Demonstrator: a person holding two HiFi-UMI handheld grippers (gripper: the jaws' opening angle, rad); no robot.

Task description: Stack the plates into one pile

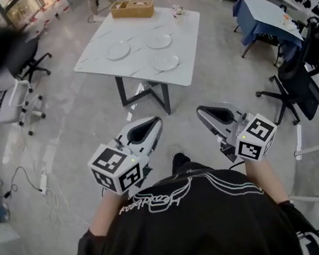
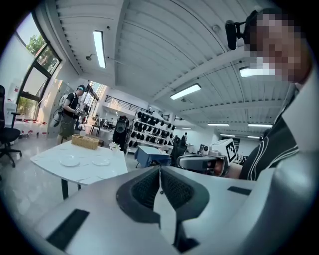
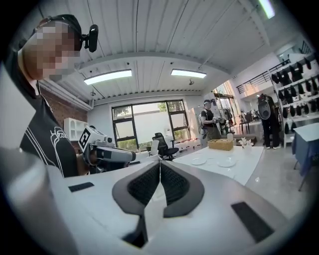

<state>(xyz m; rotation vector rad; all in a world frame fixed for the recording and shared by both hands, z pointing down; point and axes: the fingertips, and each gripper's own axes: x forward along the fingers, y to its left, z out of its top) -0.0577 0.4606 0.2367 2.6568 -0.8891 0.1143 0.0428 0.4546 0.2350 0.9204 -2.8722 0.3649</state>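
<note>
Three white plates lie apart on a white marble table (image 1: 189, 29) some way ahead: one at the left (image 1: 118, 52), one behind (image 1: 159, 41), one nearer (image 1: 165, 62). I stand back from the table and hold both grippers near my chest, far from the plates. The left gripper (image 1: 158, 118) is shut with nothing in it, its pads pressed together (image 2: 160, 168). The right gripper (image 1: 199, 110) is shut and empty as well (image 3: 160, 163). Two plates (image 2: 69, 161) (image 2: 100, 161) show in the left gripper view, and two (image 3: 198, 161) (image 3: 226, 162) in the right gripper view.
A wooden tray (image 1: 131, 8) and a small flower vase (image 1: 178, 11) stand at the table's far edge. Office chairs (image 1: 18, 68) (image 1: 297, 87) flank the floor, a blue-covered table (image 1: 265, 17) is at the right, cables (image 1: 33, 180) lie left. A person (image 2: 70, 112) stands beyond the table.
</note>
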